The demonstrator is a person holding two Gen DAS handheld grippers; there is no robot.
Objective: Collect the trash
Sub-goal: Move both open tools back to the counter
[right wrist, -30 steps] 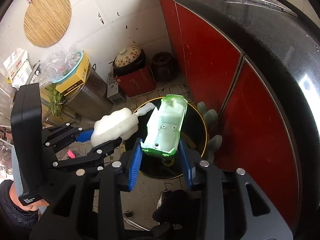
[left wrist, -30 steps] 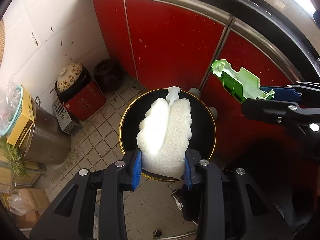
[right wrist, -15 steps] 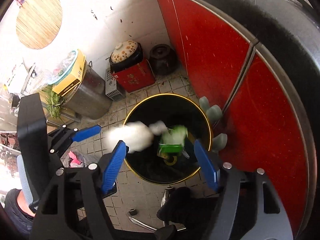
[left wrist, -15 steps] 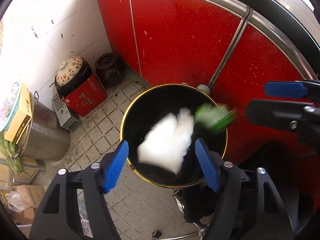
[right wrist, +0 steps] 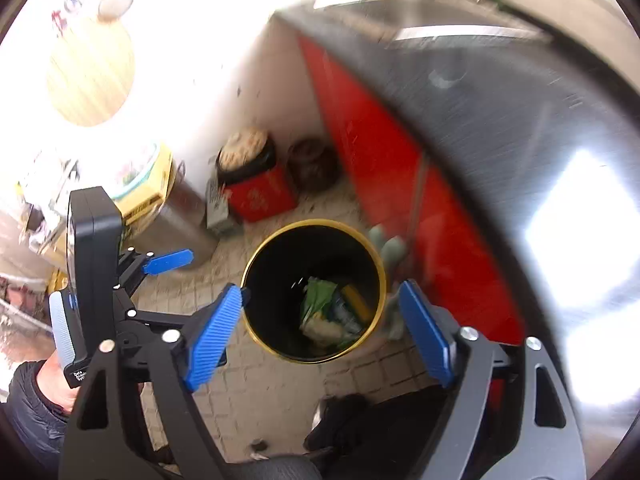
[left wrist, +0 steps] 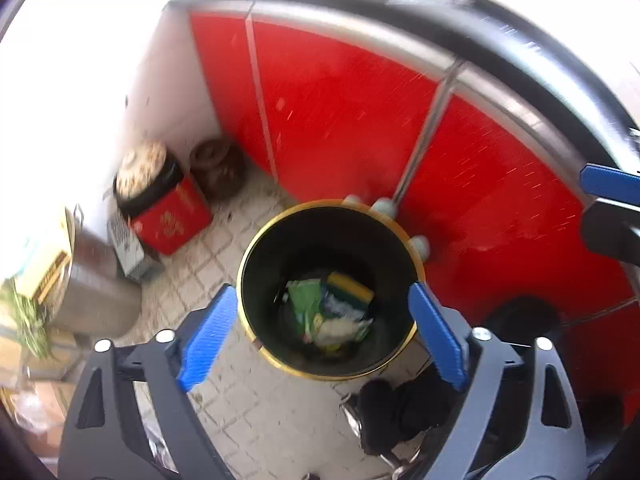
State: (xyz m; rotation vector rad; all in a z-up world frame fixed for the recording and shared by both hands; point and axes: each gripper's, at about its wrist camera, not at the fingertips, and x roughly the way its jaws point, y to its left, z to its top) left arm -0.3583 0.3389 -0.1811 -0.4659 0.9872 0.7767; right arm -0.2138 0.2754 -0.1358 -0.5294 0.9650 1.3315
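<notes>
A black trash bin with a gold rim stands on the tiled floor by the red cabinet. Inside lie the green plastic piece, the white foam piece and a yellow sponge. My left gripper is open and empty above the bin; it also shows in the right wrist view. My right gripper is open and empty above the bin; one blue finger shows at the right edge of the left wrist view.
Red cabinet doors under a dark countertop stand behind the bin. A red box with a patterned pot, a dark jar and a metal pot sit at the left wall. Pale bottles stand behind the bin.
Both grippers opened and let go; the white foam and the green plastic piece fell into the bin and now lie at its bottom. Both grippers have risen away from the bin.
</notes>
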